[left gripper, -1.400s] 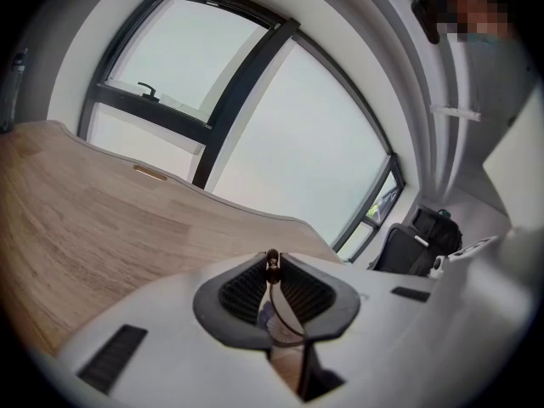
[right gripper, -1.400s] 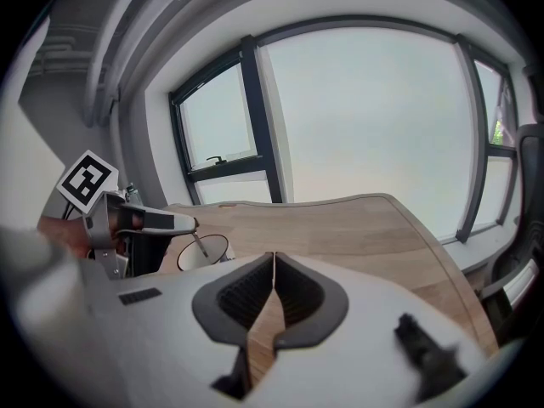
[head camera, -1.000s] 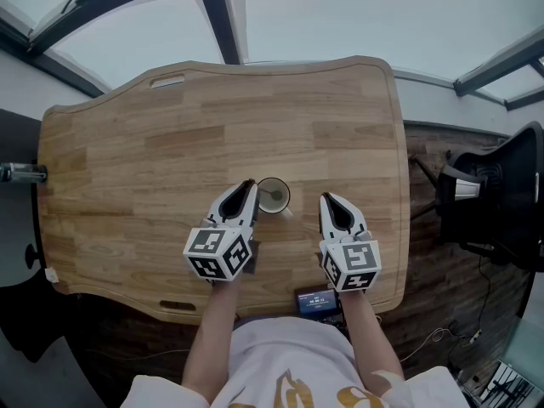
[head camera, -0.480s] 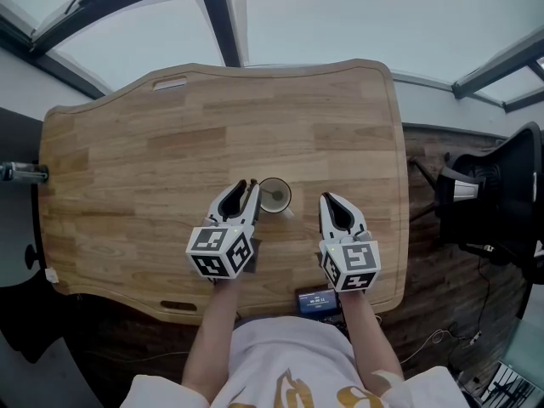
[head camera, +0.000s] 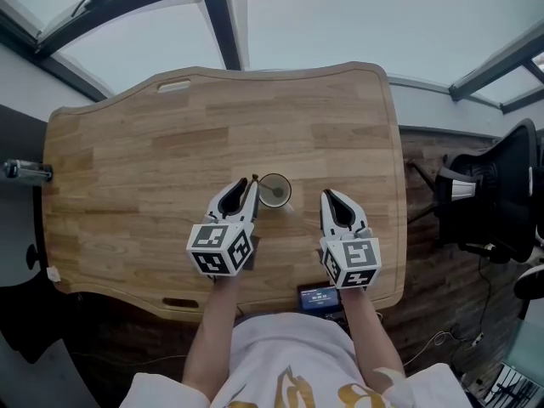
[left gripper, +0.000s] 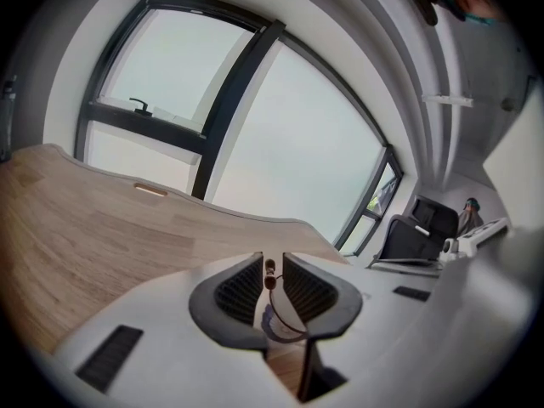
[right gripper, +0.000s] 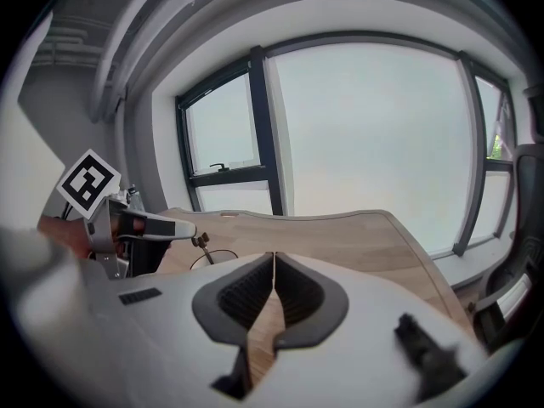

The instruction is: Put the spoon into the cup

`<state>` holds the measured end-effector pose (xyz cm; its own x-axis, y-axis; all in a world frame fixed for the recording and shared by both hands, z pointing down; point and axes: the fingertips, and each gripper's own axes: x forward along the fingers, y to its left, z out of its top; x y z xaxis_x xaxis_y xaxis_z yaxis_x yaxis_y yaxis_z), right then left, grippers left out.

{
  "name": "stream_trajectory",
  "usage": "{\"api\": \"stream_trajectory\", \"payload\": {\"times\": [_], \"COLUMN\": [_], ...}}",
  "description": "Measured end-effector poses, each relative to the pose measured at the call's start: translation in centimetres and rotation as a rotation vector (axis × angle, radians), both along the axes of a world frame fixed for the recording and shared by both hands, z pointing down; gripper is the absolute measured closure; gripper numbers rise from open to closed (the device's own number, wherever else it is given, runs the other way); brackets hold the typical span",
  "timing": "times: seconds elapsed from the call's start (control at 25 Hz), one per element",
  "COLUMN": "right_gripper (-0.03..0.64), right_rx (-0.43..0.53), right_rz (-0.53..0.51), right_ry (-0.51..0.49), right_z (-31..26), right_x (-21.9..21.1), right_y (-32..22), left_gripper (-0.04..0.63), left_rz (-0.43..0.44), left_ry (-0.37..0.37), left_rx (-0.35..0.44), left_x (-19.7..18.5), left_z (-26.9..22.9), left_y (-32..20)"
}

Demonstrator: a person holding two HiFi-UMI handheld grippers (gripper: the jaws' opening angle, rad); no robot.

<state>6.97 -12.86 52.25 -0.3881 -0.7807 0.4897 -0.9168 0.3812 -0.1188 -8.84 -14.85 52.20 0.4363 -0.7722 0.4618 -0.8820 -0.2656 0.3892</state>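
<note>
Narrowing to an empty slit, my left tool (left gripper: pixel 272 263) leaves the spoon (left gripper: pixel 270 269) in the cup (head camera: pixel 289 191), likely finished; right tool (right gripper: pixel 274 260) closed.

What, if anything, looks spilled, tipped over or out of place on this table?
Nothing stands out. The cup sits upright on the table with nothing spilled round it. The spoon leans in it, its handle tip between the slightly parted jaws of the left gripper.
</note>
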Motion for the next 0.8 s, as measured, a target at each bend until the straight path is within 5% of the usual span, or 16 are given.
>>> {"api": "stream_trajectory", "payload": {"times": [0.24,0.8], "right_gripper": [0.584,0.584], "right_rx": [0.038,0.16], "right_rz": [0.008,0.022], "right_ry": [0.008,0.031], "right_z": [-2.0,-6.5], "right_x": [0.0,0.5], "right_y": [0.8,4.8], "left_gripper": [0.568,0.581], "left_rz": [0.012,0.067], "left_ry": [-0.098,-0.135], "left_rx": [0.066,0.167], "left_x": [-0.2,1.3], "left_z": [-2.4,-6.6], "left_y": [1.0,5.3]}}
